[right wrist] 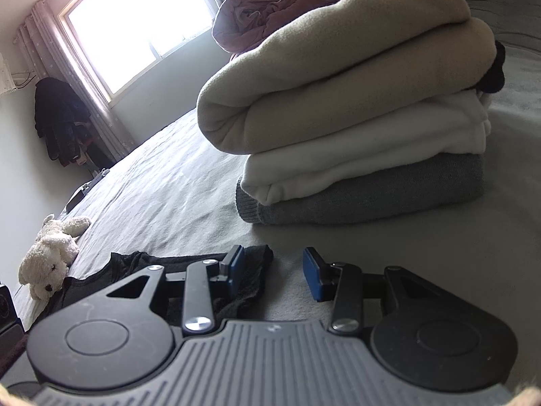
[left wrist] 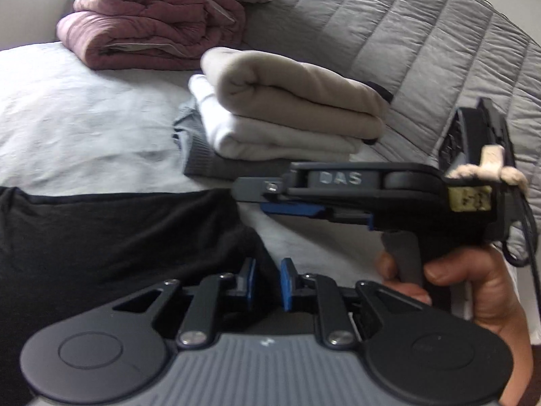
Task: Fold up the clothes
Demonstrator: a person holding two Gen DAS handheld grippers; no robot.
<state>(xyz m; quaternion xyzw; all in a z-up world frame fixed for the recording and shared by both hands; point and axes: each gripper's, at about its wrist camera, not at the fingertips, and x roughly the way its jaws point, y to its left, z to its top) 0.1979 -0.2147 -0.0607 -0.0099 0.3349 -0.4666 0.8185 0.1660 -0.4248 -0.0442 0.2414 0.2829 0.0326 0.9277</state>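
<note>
Left wrist view: a black garment (left wrist: 111, 237) lay spread flat on the pale bed sheet (left wrist: 84, 118), reaching under the left gripper (left wrist: 267, 279), whose blue pads stood a narrow gap apart with nothing pinched between them. Behind it stood a folded stack (left wrist: 287, 118): beige on top, white in the middle, grey at the bottom. A pink comforter (left wrist: 152, 23) sat farther back, beside a grey quilted cover (left wrist: 405, 34). The right gripper (left wrist: 287, 199), held in a hand (left wrist: 480, 291), crossed the view sideways; its casing read "DAS", and a yellow tag near its rear was illegible. Right wrist view: the right gripper (right wrist: 274, 270) hovered with its jaws moderately parted and empty, the garment's edge (right wrist: 250, 270) by its left pad. A white plush dog (right wrist: 50, 257) lay on the sheet near a bright window (right wrist: 135, 23) with curtains.
</note>
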